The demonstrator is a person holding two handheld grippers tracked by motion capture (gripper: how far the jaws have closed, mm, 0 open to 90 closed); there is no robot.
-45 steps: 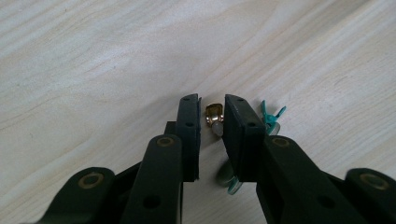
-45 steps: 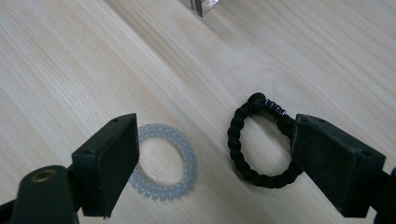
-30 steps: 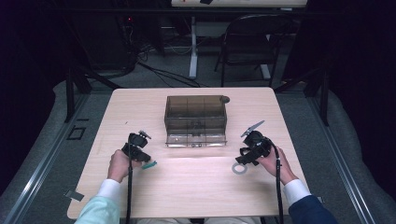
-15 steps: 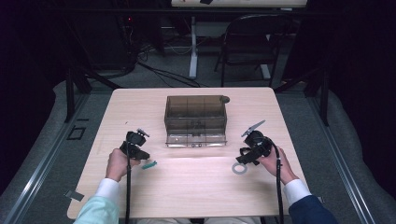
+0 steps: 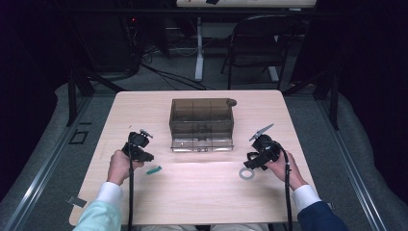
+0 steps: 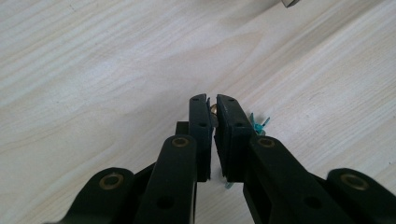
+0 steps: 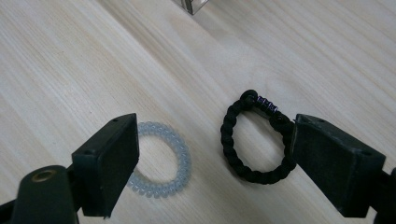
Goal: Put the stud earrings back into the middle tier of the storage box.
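While the left tongs (image 6: 211, 109) are being held nearly together over a teal piece (image 6: 258, 125), black bracelet (image 7: 254, 138) and clear coil ring (image 7: 161, 160) being framed between wide-apart right tongs (image 7: 212, 163)

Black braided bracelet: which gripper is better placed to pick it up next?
Right. The right gripper hangs open over the table with the black braided bracelet lying between its jaws, beside the clear coil hair tie. The left gripper is across the table, jaws nearly closed by a small teal item.
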